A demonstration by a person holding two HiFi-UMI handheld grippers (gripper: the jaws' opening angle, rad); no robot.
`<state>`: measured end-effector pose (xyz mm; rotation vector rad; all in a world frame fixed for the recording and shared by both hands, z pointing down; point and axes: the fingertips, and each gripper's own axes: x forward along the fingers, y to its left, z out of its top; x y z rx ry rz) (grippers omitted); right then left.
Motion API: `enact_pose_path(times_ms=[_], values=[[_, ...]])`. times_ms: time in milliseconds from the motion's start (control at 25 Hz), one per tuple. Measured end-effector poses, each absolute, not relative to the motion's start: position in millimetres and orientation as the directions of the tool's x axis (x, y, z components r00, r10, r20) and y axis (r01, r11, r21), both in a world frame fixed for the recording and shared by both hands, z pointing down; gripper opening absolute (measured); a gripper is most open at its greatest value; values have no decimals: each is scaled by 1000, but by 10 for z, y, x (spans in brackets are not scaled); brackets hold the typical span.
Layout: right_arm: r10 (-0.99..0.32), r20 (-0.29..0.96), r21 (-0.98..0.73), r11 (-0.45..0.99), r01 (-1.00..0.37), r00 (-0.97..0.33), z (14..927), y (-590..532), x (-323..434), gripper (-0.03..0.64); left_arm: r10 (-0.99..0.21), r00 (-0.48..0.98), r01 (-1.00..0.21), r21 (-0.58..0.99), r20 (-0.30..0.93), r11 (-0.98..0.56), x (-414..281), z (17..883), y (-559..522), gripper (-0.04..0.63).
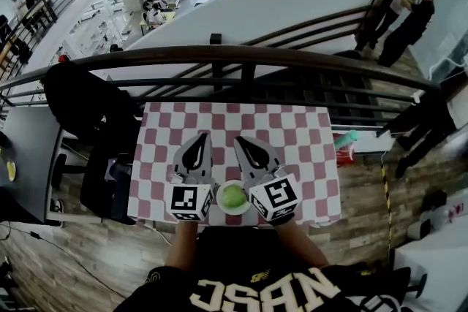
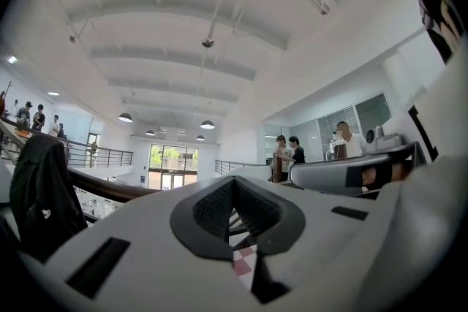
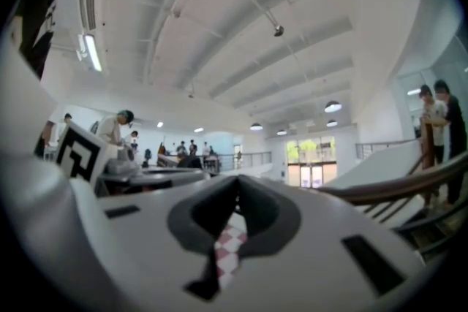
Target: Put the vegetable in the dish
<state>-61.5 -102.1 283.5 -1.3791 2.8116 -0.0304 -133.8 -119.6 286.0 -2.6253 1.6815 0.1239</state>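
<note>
Nearest to you, at the bottom centre of the head view, the green vegetable (image 1: pixel 233 196) is sitting in the small white dish (image 1: pixel 235 212) at the near edge of the bench (image 1: pixel 307 150). The dish is tucked right between your two marker cubes, left cube (image 1: pixel 191 202) and right cube (image 1: pixel 275 197), both just beside it.

Just above that, your left gripper (image 1: pixel 199 139) points away from you over the red-and-white checked cloth (image 1: pixel 292 120). In its own view the jaws are pressed together with nothing between them. Only a sliver of checked cloth (image 2: pixel 245 263) shows through the slit below the pads.

Same story for your right gripper (image 1: pixel 240 142): jaws closed up tight, empty, a strip of checks (image 3: pixel 228 245) peeking through. The two grippers angle slightly toward each other, tips near but apart. Neither touches the vegetable or the dish. Whether they rest on the cloth I can't tell.

Further up the frame, the rest of the cloth lies bare. A bottle with a teal top (image 1: pixel 344 139) sits off its right edge, and a black jacket (image 1: pixel 88 106) hangs at the left. Beyond that runs the dark curved railing (image 1: pixel 241 55). At the upper right, two people (image 1: pixel 402 4) stand by the stairs.
</note>
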Motion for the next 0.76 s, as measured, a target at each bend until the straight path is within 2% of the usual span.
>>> enact_pose_path(times_ms=[280, 760], values=[[-823, 27, -15, 568, -823, -568, 2949, -1052, -600, 18, -909, 403, -912, 32, -104, -408, -1401, 2879, -1207, 20], [-869, 98, 6, 489, -873, -486, 3038, -1139, -406, 18, -897, 438, -897, 38, -61, -441, -1277, 2990, -1339, 20]])
